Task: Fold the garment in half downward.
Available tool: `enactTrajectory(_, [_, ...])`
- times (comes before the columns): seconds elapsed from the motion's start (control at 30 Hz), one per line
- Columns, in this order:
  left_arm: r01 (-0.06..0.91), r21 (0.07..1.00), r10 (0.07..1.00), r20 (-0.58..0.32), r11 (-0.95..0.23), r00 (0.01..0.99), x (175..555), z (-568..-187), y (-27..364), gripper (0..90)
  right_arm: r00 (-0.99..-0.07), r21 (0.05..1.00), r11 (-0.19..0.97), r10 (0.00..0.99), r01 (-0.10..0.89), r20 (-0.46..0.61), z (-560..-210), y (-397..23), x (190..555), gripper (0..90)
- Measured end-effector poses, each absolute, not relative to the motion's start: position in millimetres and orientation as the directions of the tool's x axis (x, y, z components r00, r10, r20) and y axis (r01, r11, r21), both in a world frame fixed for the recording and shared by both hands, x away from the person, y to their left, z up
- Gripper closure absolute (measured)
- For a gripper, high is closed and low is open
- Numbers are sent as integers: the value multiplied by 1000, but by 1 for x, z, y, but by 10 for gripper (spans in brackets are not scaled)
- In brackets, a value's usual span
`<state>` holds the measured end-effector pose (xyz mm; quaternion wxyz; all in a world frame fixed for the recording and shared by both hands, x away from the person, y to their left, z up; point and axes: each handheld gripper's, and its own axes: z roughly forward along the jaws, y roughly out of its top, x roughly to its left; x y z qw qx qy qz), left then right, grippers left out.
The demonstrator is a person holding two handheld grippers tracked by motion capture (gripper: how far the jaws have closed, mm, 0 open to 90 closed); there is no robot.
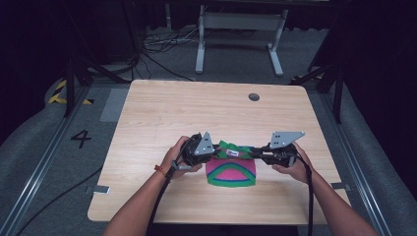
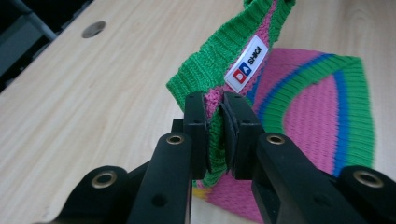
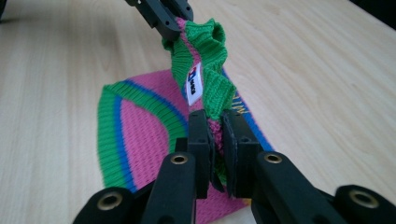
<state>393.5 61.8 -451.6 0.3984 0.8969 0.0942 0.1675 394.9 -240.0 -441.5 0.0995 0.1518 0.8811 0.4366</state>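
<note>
A knitted hat point(image 1: 231, 171) in pink, green and blue lies on the wooden table point(image 1: 162, 113), its green ribbed cuff point(image 1: 231, 149) lifted at the far side. My left gripper point(image 1: 216, 152) is shut on the cuff's left end, and the knit is pinched between its pads point(image 2: 215, 122). My right gripper point(image 1: 252, 152) is shut on the cuff's right end point(image 3: 215, 135). A white label point(image 2: 246, 65) with a red and blue logo sits on the cuff point(image 3: 205, 70) between the two grips. The left gripper's jaws point(image 3: 161, 14) show at the top of the right gripper view.
A round cable hole point(image 1: 253, 97) is set in the table's far right part. Beyond the table stand a white frame leg point(image 1: 200, 44) and loose cables point(image 1: 157, 44) on the floor. Bare wood spreads behind and to both sides of the hat.
</note>
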Motion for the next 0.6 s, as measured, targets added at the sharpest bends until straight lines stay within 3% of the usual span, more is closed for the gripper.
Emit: enactTrajectory(0.6, [15,645,188,200,-764,961,356,-477,68,776,-962,748,646,272,154,-37,-461,-241,353,808])
